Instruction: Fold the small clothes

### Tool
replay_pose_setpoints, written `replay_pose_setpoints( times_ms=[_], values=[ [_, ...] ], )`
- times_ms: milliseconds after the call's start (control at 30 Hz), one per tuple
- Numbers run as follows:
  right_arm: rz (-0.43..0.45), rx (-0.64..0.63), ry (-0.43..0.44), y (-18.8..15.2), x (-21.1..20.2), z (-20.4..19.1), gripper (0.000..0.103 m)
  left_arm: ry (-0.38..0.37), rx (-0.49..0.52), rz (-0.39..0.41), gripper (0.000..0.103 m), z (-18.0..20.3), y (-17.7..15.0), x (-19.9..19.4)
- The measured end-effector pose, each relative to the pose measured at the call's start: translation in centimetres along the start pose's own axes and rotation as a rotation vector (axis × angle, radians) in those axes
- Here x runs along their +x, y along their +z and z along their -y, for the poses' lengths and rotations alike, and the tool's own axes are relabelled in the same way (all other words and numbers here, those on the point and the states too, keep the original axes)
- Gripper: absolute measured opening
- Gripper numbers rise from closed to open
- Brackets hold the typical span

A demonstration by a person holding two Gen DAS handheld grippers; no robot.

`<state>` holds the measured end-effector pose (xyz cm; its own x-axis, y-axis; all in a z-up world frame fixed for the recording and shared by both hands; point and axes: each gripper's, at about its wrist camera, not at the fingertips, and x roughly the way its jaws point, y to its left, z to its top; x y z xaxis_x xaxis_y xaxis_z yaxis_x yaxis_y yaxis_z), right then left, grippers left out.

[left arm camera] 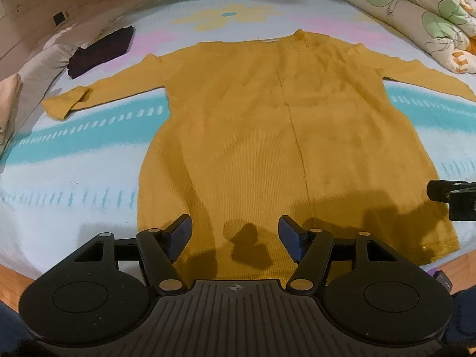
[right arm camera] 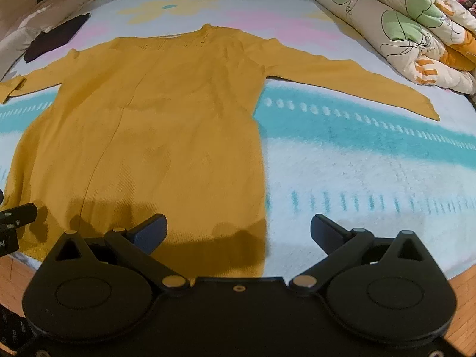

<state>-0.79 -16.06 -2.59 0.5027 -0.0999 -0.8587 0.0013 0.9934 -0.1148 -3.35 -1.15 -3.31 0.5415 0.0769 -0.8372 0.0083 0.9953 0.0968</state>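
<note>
At upper left a dark folded cloth [left arm camera: 101, 50] lay on the fuzzy striped blanket [left arm camera: 74, 178]. The ribbed mustard sweater [left arm camera: 285, 136] lay flat across frame centre, sleeves spread, with a puffy floral quilt [left arm camera: 416, 15] bunched at upper right. Along the bottom, the left gripper [left arm camera: 235, 238] hovered over the hem, fingers parted and empty; the right gripper [right arm camera: 238, 232] was likewise spread wide.

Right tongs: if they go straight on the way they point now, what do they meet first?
Probably the sweater: its right hem edge lies just ahead of the open right tongs, with bare bedsheet to the right of it. Depth is unclear.
</note>
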Motion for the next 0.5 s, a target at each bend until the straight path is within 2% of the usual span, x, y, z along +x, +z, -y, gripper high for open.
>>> replay_pose_setpoints(
  times_ms=[500],
  values=[
    [-0.007,-0.023,0.007,0.01,0.24,-0.51,0.102,-0.015,-0.014,-0.028,0.063,-0.17,0.18,0.45]
  ],
)
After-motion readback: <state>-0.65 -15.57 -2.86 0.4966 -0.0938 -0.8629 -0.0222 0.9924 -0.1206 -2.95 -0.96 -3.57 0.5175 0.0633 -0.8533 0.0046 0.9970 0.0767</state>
